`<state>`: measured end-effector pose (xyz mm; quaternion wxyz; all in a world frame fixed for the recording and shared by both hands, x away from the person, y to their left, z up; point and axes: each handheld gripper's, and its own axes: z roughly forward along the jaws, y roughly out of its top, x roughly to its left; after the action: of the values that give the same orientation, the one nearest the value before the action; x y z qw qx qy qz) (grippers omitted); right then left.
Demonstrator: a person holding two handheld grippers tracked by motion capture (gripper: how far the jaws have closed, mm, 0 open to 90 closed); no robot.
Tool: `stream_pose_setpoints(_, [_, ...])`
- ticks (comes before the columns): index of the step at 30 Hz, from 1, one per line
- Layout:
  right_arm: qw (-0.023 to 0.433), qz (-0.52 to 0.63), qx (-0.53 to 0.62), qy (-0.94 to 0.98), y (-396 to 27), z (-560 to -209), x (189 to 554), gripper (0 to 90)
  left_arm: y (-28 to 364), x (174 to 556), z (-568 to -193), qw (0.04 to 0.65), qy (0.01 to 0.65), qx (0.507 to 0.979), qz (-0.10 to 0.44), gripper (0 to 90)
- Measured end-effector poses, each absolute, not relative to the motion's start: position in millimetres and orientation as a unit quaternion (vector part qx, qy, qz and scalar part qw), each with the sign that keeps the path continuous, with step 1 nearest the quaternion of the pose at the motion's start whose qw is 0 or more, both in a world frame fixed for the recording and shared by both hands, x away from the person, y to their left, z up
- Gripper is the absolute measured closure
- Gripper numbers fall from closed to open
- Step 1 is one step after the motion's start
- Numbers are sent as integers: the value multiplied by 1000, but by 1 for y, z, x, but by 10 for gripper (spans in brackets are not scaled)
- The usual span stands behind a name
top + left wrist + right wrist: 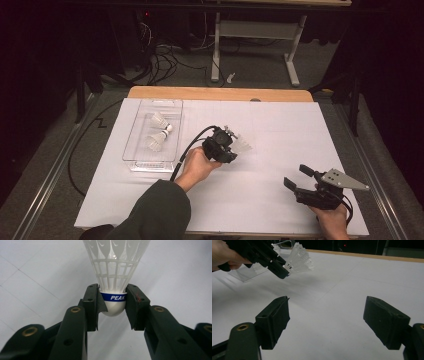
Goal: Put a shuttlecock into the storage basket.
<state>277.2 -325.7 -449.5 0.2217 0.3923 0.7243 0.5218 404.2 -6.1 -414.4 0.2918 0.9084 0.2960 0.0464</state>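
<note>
Pinching a shuttlecock [113, 277] by its cork, right at the blue band, the left gripper [113, 305] sits mid-frame in the high view, feathers pointing right. Over at the lower right the right gripper [325, 322] has its jaws spread wide with nothing between them. Two more shuttlecocks [158, 131] lie in the clear tray [133, 150] toward the upper left.

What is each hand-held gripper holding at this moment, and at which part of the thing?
The left hand-held gripper holds a white shuttlecock by its rounded cork base, at the blue band. The right hand-held gripper holds nothing; its jaws stand open above the table.
</note>
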Motion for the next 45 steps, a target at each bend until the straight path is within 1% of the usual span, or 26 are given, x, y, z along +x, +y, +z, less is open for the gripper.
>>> stream_pose_setpoints(17, [221,522,392,725,-325,-450,278,213,14,396,-408,333,311,889,53,653])
stream_pose_setpoints(27, [220,521,392,726,-325,-450,278,214,19,392,-403,350,311,881,72,654])
stream_pose_setpoints(45, [219,521,392,726,-324,-450,278,213,34,389,-399,386,328,858,82,654])
